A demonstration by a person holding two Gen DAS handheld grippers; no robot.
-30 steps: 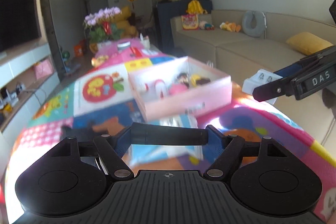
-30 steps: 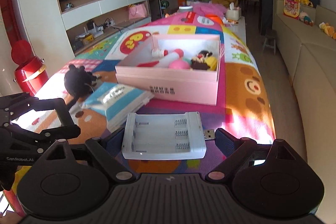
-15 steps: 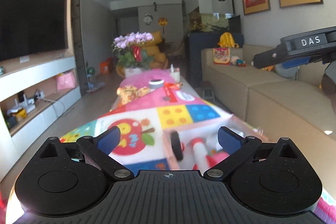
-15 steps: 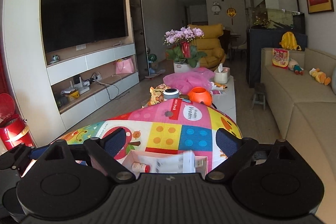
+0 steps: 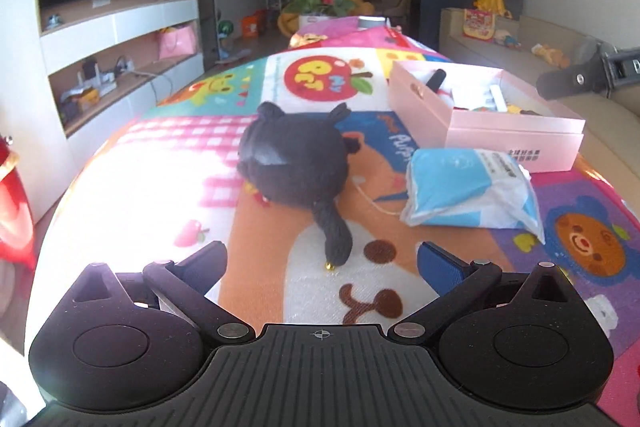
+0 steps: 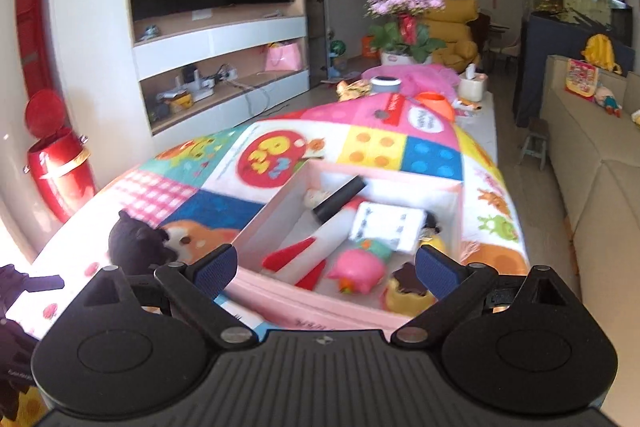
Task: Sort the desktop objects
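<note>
Near the bench's front edge, the soft black plush toy lies just ahead of the wide-open, empty left gripper, tail toward it, while the open, empty right gripper hangs over the pink cardboard box.

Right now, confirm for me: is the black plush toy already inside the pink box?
No, the black plush toy lies on the colourful mat, apart from the pink box.

A black plush toy and blue tissue pack lie near the open pink box of small toys.
</note>
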